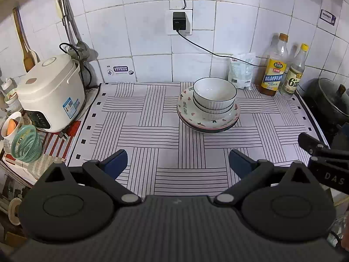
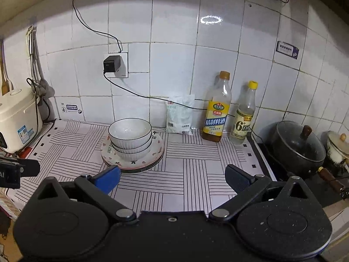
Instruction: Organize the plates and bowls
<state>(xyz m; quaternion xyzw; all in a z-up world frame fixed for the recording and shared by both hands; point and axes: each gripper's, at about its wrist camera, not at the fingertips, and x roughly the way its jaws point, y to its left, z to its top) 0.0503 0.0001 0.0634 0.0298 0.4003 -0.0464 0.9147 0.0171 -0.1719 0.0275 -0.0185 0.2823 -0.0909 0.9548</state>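
Both tongs, left [image 1: 177, 161] and right [image 2: 172, 178], are held apart and empty, short of the stack. Two nested bowls [image 1: 214, 95] sit on stacked plates [image 1: 187, 113] mid-surface; the stack appears finished, so any lift is best taken under the plate rims. The striped mat [image 1: 139, 135] is bounded by a rice cooker [image 1: 51, 91], bottles [image 2: 217, 111] and a tiled wall [image 1: 148, 21].

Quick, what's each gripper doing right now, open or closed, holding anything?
Left gripper: open, holding nothing.
Right gripper: open, holding nothing, short of the stacked white ribbed bowls.

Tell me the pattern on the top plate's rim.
Small hearts and lettering on white top plate, clearest in the left wrist view.
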